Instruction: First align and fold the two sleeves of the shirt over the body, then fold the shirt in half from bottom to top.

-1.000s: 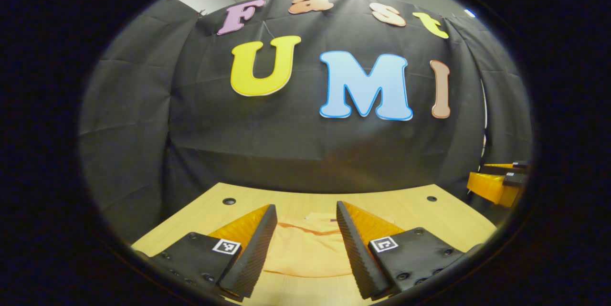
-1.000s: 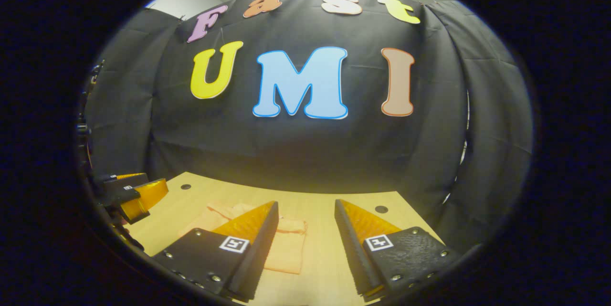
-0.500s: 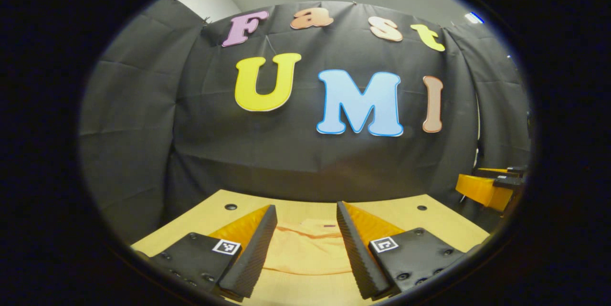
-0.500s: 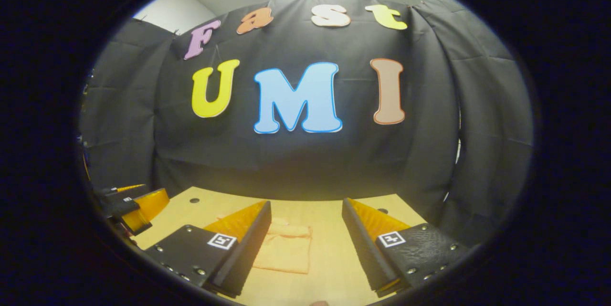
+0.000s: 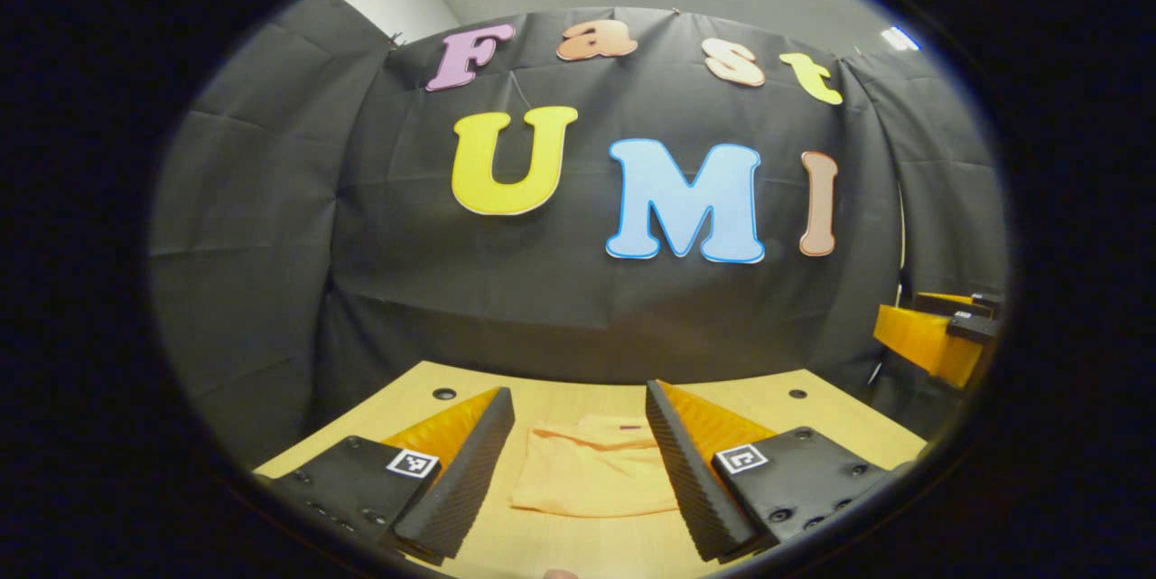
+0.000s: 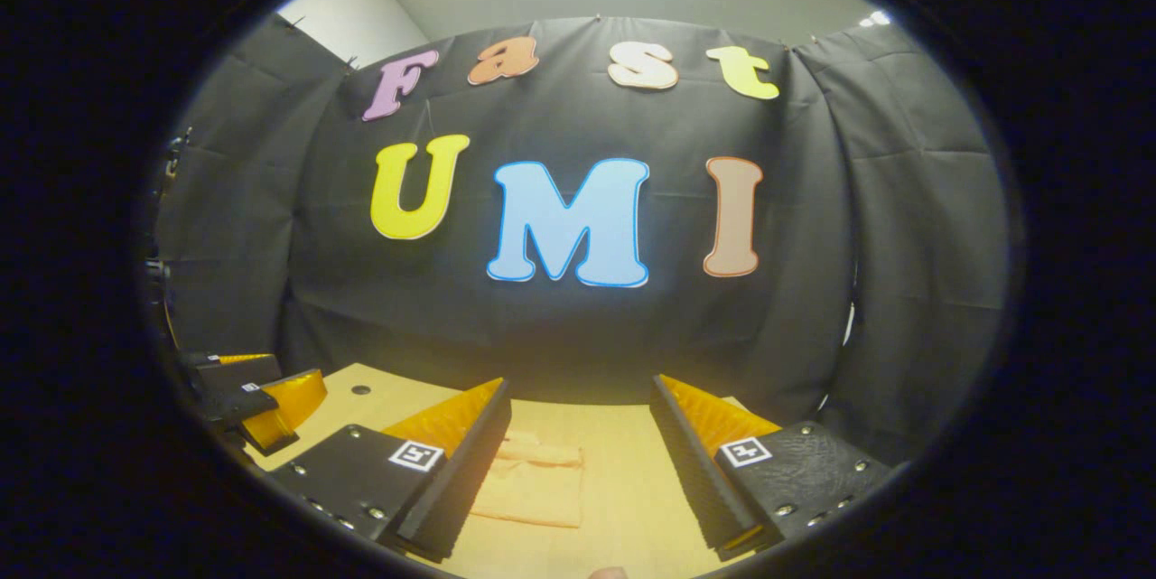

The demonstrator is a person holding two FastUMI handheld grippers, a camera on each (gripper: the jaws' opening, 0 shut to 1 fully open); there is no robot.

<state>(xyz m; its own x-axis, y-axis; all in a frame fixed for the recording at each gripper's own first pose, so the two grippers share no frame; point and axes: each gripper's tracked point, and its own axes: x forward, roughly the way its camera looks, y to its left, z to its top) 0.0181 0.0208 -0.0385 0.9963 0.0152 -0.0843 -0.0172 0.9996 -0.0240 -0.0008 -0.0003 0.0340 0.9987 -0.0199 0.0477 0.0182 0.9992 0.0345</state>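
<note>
Left gripper view is showing the shirt (image 5: 591, 475) lying on the table (image 5: 795, 416) as a compact folded rectangle — apparently finished. Left gripper (image 5: 578, 462) and right gripper (image 6: 578, 452) are hovering, jaws spread — gripping nothing.

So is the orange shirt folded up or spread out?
Folded: the shirt lies as a small, compact rectangle on the table, no sleeves sticking out.

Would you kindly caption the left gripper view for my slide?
Open left gripper above a folded orange shirt lying on the wooden table.
</note>
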